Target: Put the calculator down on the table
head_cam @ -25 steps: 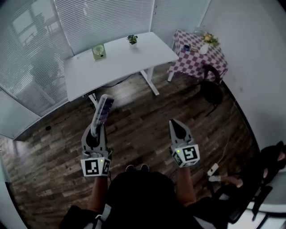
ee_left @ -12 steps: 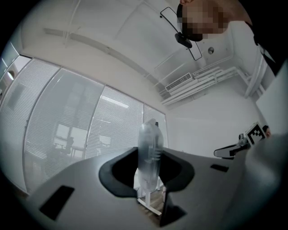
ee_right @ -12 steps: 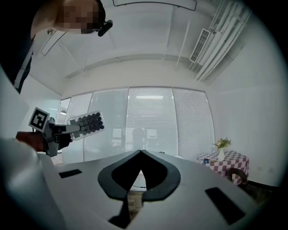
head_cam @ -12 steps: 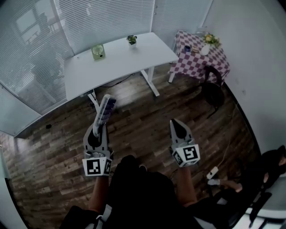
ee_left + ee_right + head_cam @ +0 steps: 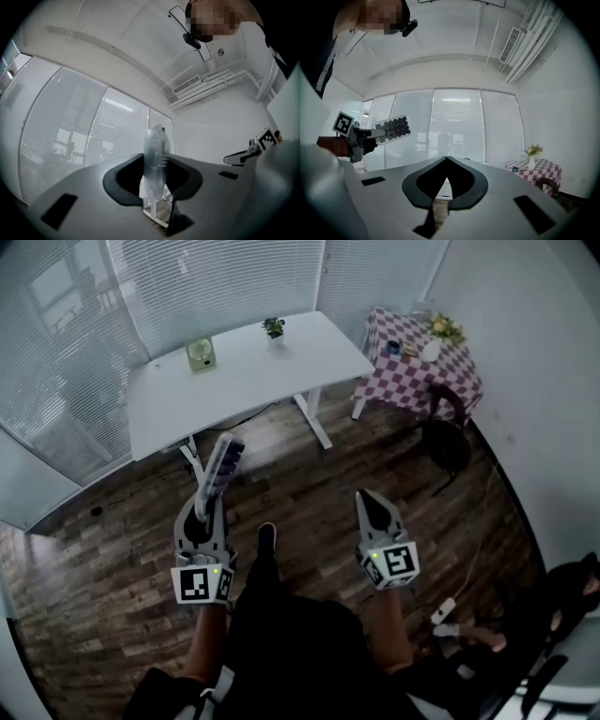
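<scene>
Standing toward twelve o'clock, the white table (image 5: 262, 367) lies well apart from both grippers. At eight o'clock the left gripper (image 5: 201, 510) clamps the calculator (image 5: 221, 463) aloft by its near end; at four o'clock the right gripper (image 5: 365, 497) has its jaws together on nothing.

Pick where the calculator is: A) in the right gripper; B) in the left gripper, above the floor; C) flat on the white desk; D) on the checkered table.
B: the calculator sticks out of the left gripper over the wood floor, short of the white desk.
</scene>
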Available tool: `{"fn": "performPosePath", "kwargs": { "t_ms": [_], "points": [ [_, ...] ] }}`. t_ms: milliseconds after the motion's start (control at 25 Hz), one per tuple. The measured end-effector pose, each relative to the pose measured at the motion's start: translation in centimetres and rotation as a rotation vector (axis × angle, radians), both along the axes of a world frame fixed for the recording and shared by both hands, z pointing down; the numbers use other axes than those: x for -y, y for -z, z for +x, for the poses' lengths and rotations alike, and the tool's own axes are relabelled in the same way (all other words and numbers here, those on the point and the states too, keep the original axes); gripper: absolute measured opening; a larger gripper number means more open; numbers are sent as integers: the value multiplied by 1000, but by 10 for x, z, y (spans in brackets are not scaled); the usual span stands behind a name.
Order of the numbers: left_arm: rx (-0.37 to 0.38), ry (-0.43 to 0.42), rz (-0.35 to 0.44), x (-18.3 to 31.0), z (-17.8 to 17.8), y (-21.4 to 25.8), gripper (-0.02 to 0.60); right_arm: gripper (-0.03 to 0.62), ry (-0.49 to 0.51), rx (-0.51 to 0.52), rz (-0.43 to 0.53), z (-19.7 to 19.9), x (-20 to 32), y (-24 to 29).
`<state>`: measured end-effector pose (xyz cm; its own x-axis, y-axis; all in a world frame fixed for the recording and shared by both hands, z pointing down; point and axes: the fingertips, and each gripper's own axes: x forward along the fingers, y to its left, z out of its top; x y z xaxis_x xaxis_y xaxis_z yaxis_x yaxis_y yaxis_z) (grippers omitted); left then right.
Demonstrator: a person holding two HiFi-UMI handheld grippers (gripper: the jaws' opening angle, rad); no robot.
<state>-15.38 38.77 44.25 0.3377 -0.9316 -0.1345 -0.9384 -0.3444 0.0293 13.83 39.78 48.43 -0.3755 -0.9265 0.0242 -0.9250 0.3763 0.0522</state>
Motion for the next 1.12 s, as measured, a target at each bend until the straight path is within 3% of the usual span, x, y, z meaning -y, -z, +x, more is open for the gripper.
{"fn": "performPosePath", "kwargs": {
  "t_ms": [280,720,1120],
  "points": [
    [11,-10,4,57,3,5,101,6,-13,6,-8,3,55,0],
    [20,-1,-19,83,9,-12,101,5,16,48,-26,1,85,-16],
    [16,4,-30,105,8,-23,101,6,17,19,-15,-3,107,-18]
  ]
}}
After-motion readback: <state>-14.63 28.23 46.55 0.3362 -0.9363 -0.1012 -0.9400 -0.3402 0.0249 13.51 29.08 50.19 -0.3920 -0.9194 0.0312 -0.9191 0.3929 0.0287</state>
